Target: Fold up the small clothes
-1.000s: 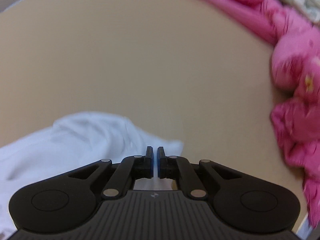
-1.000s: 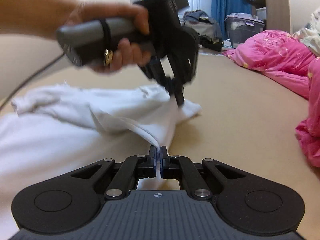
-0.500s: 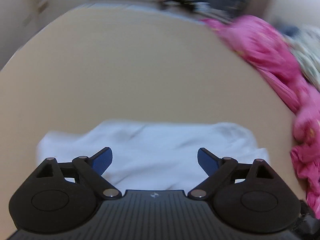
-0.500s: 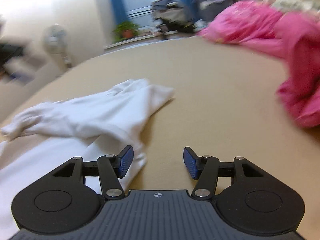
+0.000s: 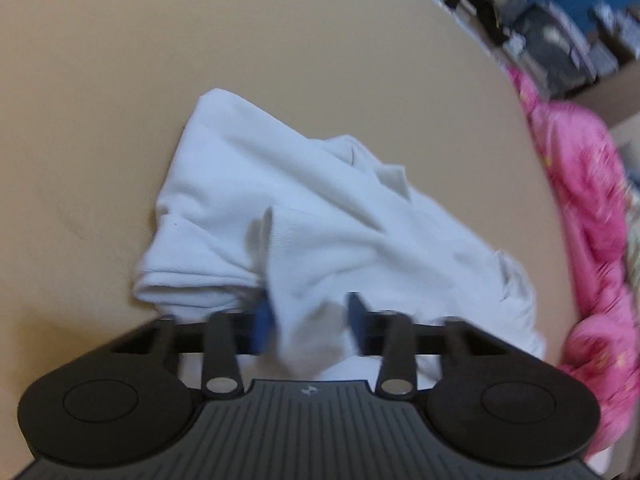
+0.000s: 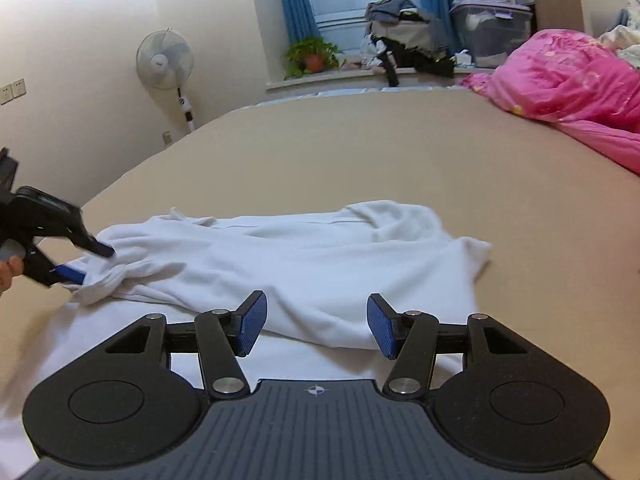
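Cream walls, blue curtains (window between), standing fan, tan bed.

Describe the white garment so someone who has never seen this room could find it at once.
Start at the wide tan bed surface that fills the room below the blue-curtained window. The white garment lies rumpled across its near part, with the left gripper closing on its bunched end and the right gripper open just above it. It is plain white, unlike the bright pink quilt heaped at the right.
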The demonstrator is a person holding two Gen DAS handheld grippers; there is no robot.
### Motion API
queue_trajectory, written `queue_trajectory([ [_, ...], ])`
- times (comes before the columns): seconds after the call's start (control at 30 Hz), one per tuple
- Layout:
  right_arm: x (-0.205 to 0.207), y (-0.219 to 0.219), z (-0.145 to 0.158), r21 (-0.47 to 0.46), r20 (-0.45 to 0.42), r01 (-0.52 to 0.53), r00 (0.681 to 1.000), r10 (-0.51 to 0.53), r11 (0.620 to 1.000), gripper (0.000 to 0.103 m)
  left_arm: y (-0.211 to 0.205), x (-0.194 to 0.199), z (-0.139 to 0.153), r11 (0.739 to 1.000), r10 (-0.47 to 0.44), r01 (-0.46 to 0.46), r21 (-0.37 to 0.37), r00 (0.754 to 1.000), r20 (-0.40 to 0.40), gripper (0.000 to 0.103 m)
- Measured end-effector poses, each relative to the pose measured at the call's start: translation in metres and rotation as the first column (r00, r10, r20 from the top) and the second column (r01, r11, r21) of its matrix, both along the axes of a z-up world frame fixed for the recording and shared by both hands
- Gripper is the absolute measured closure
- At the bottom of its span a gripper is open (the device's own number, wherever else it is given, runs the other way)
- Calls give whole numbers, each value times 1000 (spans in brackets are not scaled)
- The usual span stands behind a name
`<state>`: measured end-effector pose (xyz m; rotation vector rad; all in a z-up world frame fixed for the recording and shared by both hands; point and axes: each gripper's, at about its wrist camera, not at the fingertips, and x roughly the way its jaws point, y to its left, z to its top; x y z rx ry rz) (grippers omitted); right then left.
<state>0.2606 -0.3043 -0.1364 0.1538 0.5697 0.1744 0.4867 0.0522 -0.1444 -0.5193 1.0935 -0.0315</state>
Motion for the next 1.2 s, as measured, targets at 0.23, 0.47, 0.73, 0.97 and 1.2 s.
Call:
queue_trajectory([
  [0.23, 20, 23, -2, -77, -26, -32, 999, 30, 997, 45, 1, -12, -14, 993, -10, -2, -117, 994, -106, 48],
  [0.47, 71, 26, -23, -144, -185, -90, 981, 62, 986, 87, -10, -6, 21, 994, -48, 51, -96, 998, 38, 96],
  [0.73, 44, 28, -35, 23, -225, -195, 955, 195, 981, 87, 13, 2, 57, 979, -188, 170, 115, 965, 181, 94],
  [0.97, 32, 28, -20, 8, -170, -135, 976, 134, 991, 78, 28, -20, -13, 983, -120, 119, 143, 993, 3, 35],
  [1.2, 67, -36, 0, 36, -46, 113, 993, -111, 993, 68, 24, -56, 13, 979, -101, 72, 188, 984, 148, 18],
])
